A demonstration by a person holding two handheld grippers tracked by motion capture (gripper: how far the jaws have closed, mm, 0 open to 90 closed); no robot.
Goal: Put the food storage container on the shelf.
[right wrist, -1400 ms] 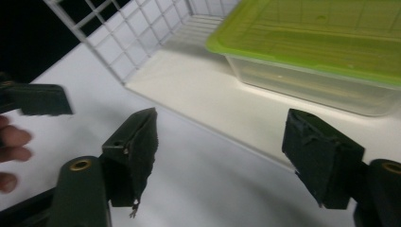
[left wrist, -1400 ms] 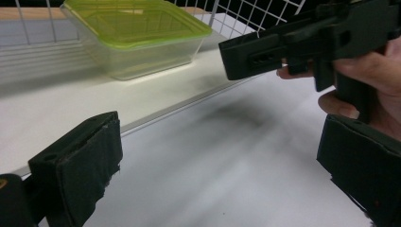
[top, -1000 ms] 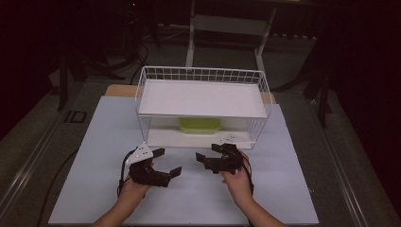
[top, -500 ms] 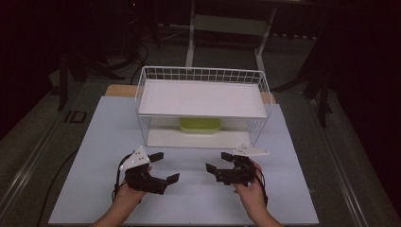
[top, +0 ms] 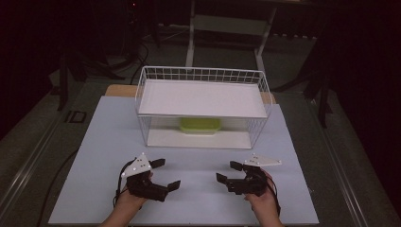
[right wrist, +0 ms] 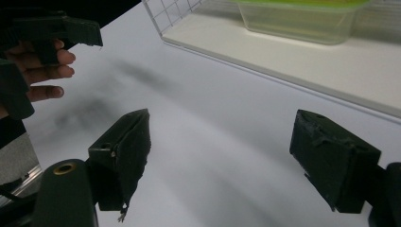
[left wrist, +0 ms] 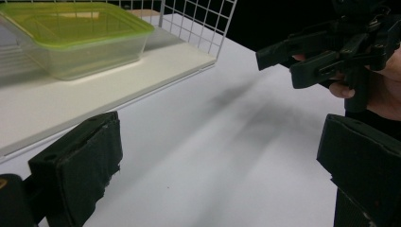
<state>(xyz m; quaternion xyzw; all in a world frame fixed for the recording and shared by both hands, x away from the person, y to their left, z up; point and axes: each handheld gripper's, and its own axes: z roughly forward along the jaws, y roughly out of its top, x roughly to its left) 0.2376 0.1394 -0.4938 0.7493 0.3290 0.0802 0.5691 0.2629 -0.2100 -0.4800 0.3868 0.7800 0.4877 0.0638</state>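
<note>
Inside wire basket point(top: 203, 75) sits lidded green tub point(top: 199, 126); both tongs wide open, empty.

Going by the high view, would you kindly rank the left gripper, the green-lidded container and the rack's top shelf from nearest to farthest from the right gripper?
1. left gripper, across the table from the right gripper, on the person's side.
2. green-lidded container, on the wire rack's lower shelf.
3. top shelf, above the container and reaching farther back.

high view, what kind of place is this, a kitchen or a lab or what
Probably a lab or recording setup, not a kitchen: a white table in a dark room, cables on the floor, one wire rack staged with a green-lidded container.
</note>
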